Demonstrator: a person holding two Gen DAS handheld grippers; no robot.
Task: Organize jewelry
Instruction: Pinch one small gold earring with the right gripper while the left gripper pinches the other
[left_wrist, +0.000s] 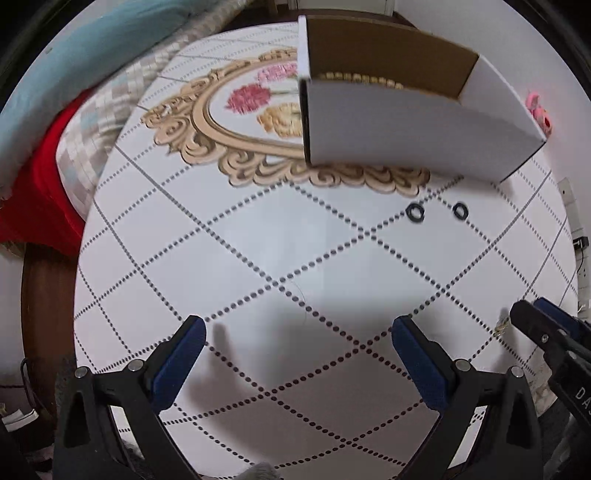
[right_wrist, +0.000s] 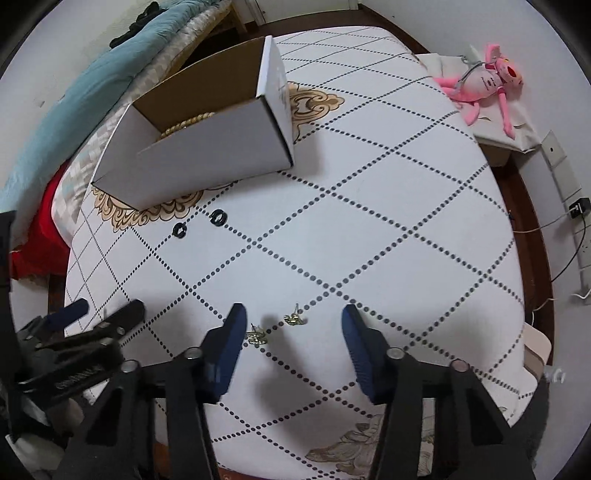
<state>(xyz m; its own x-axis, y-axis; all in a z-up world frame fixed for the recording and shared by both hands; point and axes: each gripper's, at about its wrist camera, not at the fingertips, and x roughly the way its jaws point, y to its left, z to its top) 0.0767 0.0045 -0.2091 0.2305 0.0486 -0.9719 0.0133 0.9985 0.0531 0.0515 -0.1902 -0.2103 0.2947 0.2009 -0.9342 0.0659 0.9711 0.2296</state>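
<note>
Fingers, right: blue pads (right_wrist: 236, 332) are held wide apart, nothing gripped; the right gripper (right_wrist: 291, 345) is poised low over the surface (right_wrist: 388, 229).
Fingers, left: pads (left_wrist: 184, 350) are likewise spread, nothing between them; the left gripper (left_wrist: 299, 354) is held above a bare patch of the quilted cover.
Gold earrings: two small pieces are seen between the right fingers, one (right_wrist: 256, 337) just beside the left pad, the other (right_wrist: 294, 318) a little further out; neither is touched.
Black rings: two lie side by side, slightly apart, on the surface (right_wrist: 180, 230) (right_wrist: 218, 218), well ahead of the right fingers and near the box's front wall; they are also seen from the left wrist (left_wrist: 415, 211) (left_wrist: 459, 210).
Box: a white carton with a brown inside (right_wrist: 207, 162) is set open-topped on the ornate gold print; it is also seen from the left wrist (left_wrist: 406, 125).
Beads: a cream strand (right_wrist: 184, 125) is seen inside the box against its front wall, mostly hidden.
Surroundings: a pink plush toy (right_wrist: 487, 81) is laid on a side stand beyond the far right corner; a teal blanket (right_wrist: 74, 85) and red cloth (right_wrist: 33, 236) are seen to the left.
</note>
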